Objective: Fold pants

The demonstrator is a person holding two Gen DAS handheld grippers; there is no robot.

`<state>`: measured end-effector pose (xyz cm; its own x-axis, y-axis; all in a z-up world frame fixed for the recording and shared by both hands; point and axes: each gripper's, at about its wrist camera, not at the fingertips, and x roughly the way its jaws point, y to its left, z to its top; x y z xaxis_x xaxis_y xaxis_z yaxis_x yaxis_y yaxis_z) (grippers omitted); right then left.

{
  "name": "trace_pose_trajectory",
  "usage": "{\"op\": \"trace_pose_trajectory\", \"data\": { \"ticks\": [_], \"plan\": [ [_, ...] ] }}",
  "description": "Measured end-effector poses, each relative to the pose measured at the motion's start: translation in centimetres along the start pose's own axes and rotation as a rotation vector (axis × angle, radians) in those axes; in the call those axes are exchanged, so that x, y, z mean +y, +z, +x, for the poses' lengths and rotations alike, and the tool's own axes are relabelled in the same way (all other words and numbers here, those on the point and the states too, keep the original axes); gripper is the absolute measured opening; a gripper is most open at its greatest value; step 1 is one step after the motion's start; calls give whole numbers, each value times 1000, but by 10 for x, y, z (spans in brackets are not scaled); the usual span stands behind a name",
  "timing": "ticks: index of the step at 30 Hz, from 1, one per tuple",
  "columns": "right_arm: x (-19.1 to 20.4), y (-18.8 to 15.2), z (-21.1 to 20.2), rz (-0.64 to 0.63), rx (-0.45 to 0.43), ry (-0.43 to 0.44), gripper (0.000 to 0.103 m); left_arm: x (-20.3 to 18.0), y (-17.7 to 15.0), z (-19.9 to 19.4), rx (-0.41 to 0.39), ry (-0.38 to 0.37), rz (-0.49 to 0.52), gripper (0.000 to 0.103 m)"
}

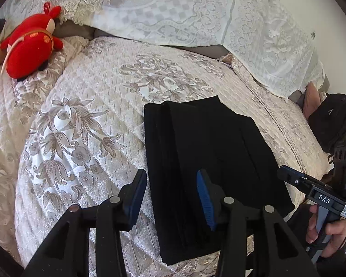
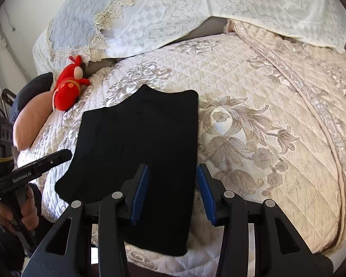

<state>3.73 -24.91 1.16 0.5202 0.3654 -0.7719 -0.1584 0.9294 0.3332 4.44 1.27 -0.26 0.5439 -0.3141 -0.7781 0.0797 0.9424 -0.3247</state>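
— Pants' position?
— Black folded pants (image 1: 210, 173) lie near the bedspread's (image 1: 85, 115) front edge.
— Jaws?
— Left gripper (image 1: 171, 198) and right gripper (image 2: 173, 194) hover above, half open, both empty.

Matt black cloth pants (image 1: 210, 161), glossy quilted bedspread (image 1: 80, 120)

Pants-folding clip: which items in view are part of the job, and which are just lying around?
Job:
- black pants, folded on the bedspread
- left tool
- right tool

Lying about:
- red plush toy
- lace pillows
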Motion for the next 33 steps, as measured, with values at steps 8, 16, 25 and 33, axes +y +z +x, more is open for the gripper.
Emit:
{"op": "trace_pose_trajectory", "data": {
  "ticks": [8,16,25,33],
  "plan": [
    [-1,3,-2,-6,-24,-19,44,-5,2,-3,-25,-8,10,48],
    [-4,-6,-6,26,-22,-31,44,-18,-3,-1,3,-62,18,48],
    [-2,-14,-5,32,-11,-18,44,-21,-26,-7,45,-106,-14,48],
    [-1,-17,-6,32,-10,-9,44,-22,-38,-24,33,-140,-56,48]
  ]
}}
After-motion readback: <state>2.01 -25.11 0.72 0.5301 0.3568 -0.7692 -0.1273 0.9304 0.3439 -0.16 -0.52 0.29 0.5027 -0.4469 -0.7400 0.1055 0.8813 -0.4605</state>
